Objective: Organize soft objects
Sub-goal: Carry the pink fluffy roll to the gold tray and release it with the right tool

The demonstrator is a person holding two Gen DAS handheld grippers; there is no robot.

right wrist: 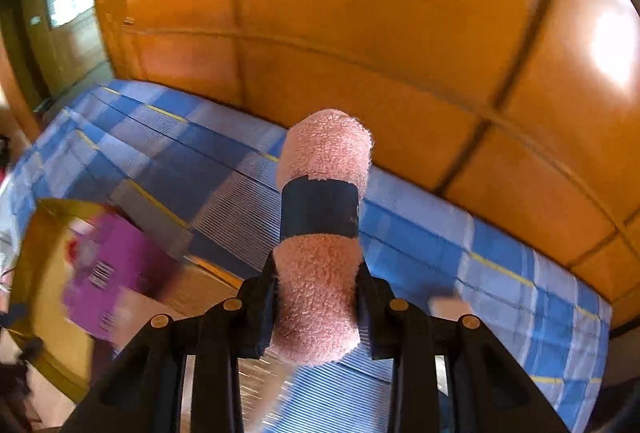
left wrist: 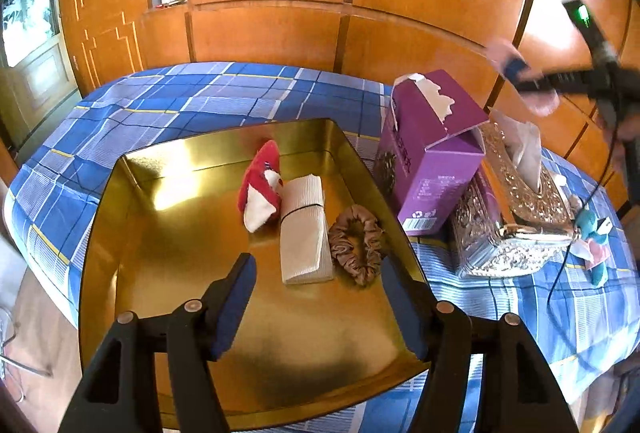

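Right gripper [right wrist: 318,297] jaws clamped on pink rolled towel [right wrist: 324,161] with dark band, carried above the bench right of gold tray [left wrist: 132,217]. Left gripper [left wrist: 316,297] jaws half open, empty, over tray near scrunchie [left wrist: 356,245], white cloth [left wrist: 304,229], red plush [left wrist: 260,185]. Step: transport. Next, likely: lower towel into tray's bare patch, release.

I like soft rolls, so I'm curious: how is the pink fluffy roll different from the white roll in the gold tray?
The pink roll is fuzzy; the white roll looks ribbed and flatter. A wide dark band wraps the pink roll, only a thin dark line crosses the white roll. The right gripper holds the pink roll in the air, while the white roll lies in the gold tray. Both are rolled cloths.
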